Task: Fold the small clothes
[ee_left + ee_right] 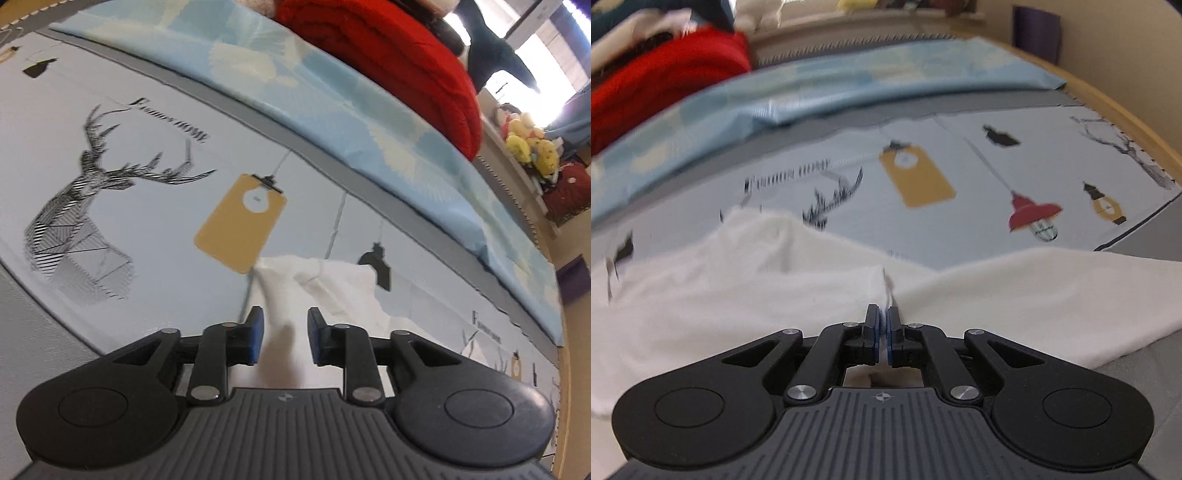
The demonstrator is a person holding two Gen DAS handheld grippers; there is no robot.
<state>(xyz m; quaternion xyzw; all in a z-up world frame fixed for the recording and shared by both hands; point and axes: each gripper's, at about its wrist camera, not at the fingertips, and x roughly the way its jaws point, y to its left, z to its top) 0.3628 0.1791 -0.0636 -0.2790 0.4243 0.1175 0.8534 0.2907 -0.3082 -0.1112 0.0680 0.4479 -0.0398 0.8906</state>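
A small white garment (746, 280) lies spread on the printed bed sheet (960, 229). My right gripper (883, 325) is shut on a pinched fold of the white garment near its middle edge, and the cloth rises to the jaws. In the left wrist view the same white garment (332, 288) lies crumpled just ahead. My left gripper (285, 334) is open, its blue pads either side of a strip of the white cloth, not closed on it.
A light blue patterned quilt (332, 110) lies along the far side of the bed with a red folded blanket (399, 62) on it. Plush toys (532, 144) sit on a shelf beyond. The bed's wooden edge (1126, 110) curves at the right.
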